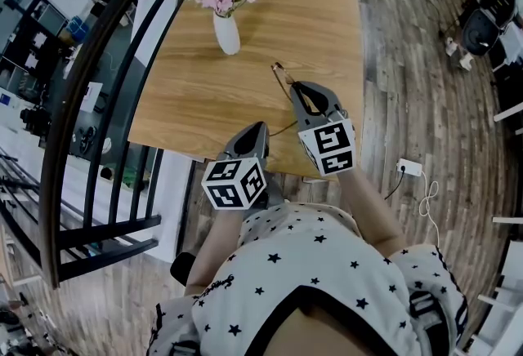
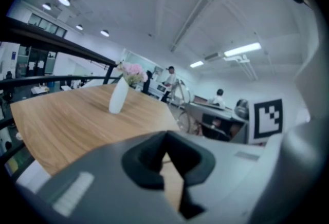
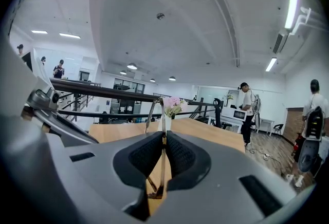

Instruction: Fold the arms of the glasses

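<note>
Thin metal-framed glasses [image 1: 282, 75] hang just above the near right part of the wooden table [image 1: 310, 11]. My right gripper [image 1: 301, 89] is shut on them: in the right gripper view a thin arm [image 3: 163, 159] runs upright between the pads and the frame [image 3: 153, 107] rises beyond the tips. The other arm [image 1: 283, 130] stretches toward my left gripper [image 1: 261, 128], whose jaws meet at the tips and appear to pinch its end. In the left gripper view the jaws [image 2: 167, 138] are closed and the frame [image 2: 182, 99] stands ahead to the right.
A white vase [image 1: 226, 32] of pink flowers stands mid-table to the left. A black railing [image 1: 106, 60] runs along the table's left side. A power strip [image 1: 409, 168] lies on the plank floor to the right. People stand far off in the room.
</note>
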A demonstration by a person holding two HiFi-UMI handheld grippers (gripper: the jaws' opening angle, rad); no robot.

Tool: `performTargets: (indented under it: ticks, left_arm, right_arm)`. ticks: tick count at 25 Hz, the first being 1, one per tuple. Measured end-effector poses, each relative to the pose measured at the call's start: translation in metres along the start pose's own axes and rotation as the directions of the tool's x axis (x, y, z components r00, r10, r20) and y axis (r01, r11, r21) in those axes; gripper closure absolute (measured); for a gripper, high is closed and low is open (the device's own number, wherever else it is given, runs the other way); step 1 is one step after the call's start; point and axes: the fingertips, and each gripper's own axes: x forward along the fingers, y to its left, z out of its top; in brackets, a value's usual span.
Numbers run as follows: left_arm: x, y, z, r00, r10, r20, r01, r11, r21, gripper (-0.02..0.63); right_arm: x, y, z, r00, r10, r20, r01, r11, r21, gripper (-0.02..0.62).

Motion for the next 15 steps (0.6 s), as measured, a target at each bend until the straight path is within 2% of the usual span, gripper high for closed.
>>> performTargets:
  ticks: [9, 15]
  left_arm:
    - [-0.013, 0.025, -0.015, 0.997, 0.072, -0.009, -0.073, 0.997, -0.033, 0.597]
    - [-0.010, 0.028, -0.030, 0.995, 0.083, -0.049, -0.085, 0.996, -0.035, 0.597]
  right_arm:
    - [-0.001, -0.015, 0.005, 0.999, -0.033, 0.017, 0.033, 0.999, 0.024, 0.563]
    - [-0.001, -0.020, 0.011, 0.999, -0.039, 0.033, 0.038, 0.999, 0.039, 0.563]
